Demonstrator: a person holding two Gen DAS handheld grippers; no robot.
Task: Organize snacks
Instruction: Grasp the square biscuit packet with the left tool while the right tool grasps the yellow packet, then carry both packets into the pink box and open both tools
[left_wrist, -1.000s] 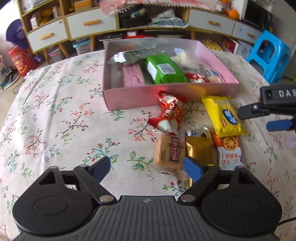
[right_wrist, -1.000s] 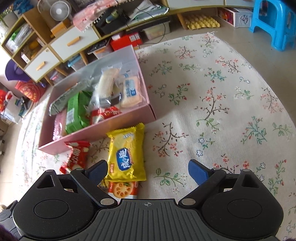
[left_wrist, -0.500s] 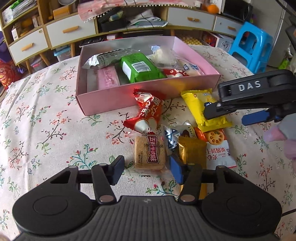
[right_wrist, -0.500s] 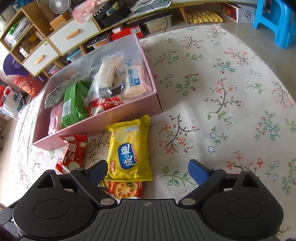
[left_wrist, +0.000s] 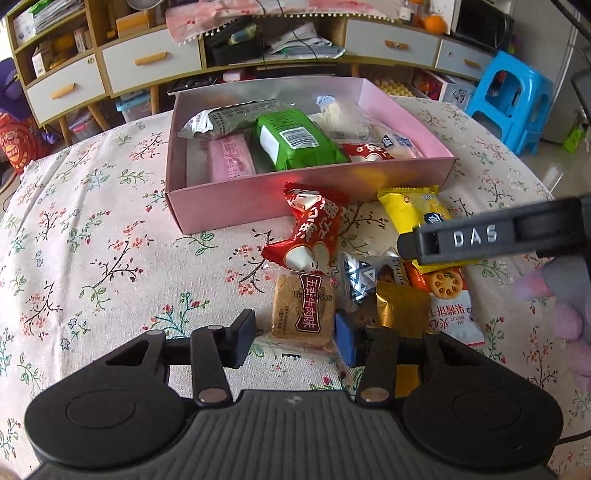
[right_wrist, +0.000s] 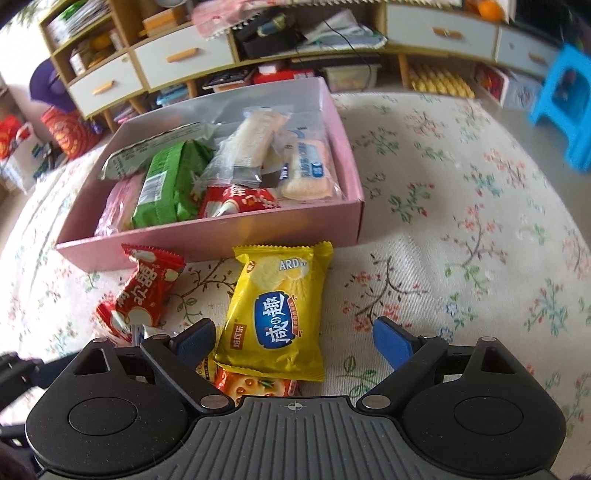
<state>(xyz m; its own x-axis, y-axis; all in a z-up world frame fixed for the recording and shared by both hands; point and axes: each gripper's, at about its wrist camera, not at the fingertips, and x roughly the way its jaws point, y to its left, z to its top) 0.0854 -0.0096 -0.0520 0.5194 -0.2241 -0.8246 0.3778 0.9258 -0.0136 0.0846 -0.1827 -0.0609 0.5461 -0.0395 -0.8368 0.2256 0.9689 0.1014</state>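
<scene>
While the pink box already holds about half the snacks, a grey foil pack, green pack, pink pack, clear-wrapped wafers and a small red one, roughly six loose packs still lie on the flowered tabletop just in front of its near wall, so the job looks around half done. Largest of the loose ones is the yellow cracker bag, then the orange biscuit pack partly under it, the red candy pack, the gold pack, the brown beef biscuit, and a small blue-white foil piece. The left gripper has its fingers closing around the brown beef biscuit; they straddle it, narrow gap, contact not clear yet. The right gripper sits over the yellow cracker bag, fingers wide and just starting to close, nothing held. Packs overlap in a tight heap, so a neighbour could get dragged along, and the two grippers work close together. A shelf unit, a blue stool and floor clutter sit behind, out of the way.
</scene>
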